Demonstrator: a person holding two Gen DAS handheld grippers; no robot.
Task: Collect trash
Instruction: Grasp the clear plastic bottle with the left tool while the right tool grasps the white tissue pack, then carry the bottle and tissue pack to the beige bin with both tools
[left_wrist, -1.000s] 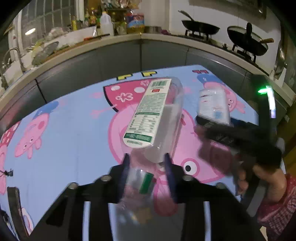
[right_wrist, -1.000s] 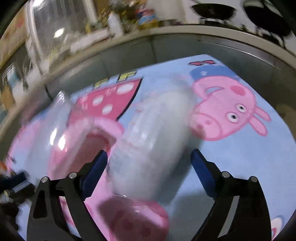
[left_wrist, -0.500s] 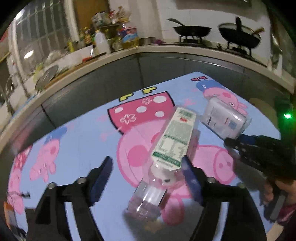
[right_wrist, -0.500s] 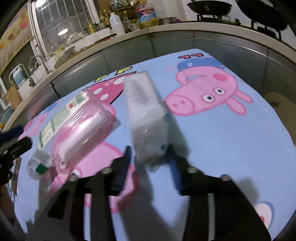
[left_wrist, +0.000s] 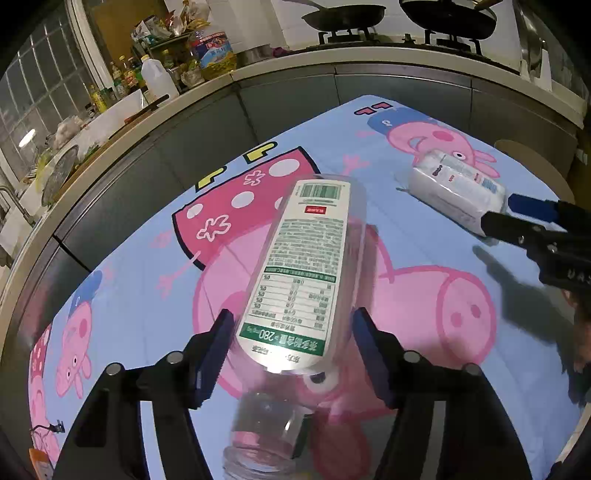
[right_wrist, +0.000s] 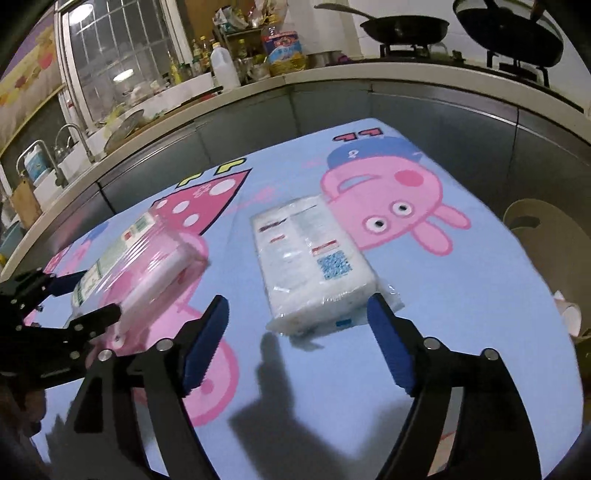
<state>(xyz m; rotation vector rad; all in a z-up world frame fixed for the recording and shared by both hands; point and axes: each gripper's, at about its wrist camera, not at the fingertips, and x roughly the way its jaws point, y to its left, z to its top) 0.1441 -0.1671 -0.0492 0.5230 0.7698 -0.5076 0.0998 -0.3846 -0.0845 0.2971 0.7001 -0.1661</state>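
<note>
A clear plastic bottle (left_wrist: 306, 280) with a white and green label lies on the cartoon-pig tablecloth (left_wrist: 122, 266). Its shoulder lies between the open fingers of my left gripper (left_wrist: 293, 332), and its neck points toward the camera. A white plastic-wrapped tissue pack (right_wrist: 314, 258) lies flat on the cloth just ahead of my right gripper (right_wrist: 299, 314), which is open and empty. The pack also shows at the right in the left wrist view (left_wrist: 456, 188). The bottle (right_wrist: 136, 266) and the left gripper (right_wrist: 70, 291) show at the left of the right wrist view.
A grey kitchen counter (left_wrist: 236, 107) wraps the far side, with bottles and jars (left_wrist: 210, 55) on it and pans on a stove (right_wrist: 406, 27). A sink and tap (right_wrist: 74, 136) are at the left. A round stool (right_wrist: 546, 229) stands at the right.
Both grippers have let go of their items and opened. The bottle and the tissue pack now lie on the cloth, and the right gripper has drawn back from the pack.
</note>
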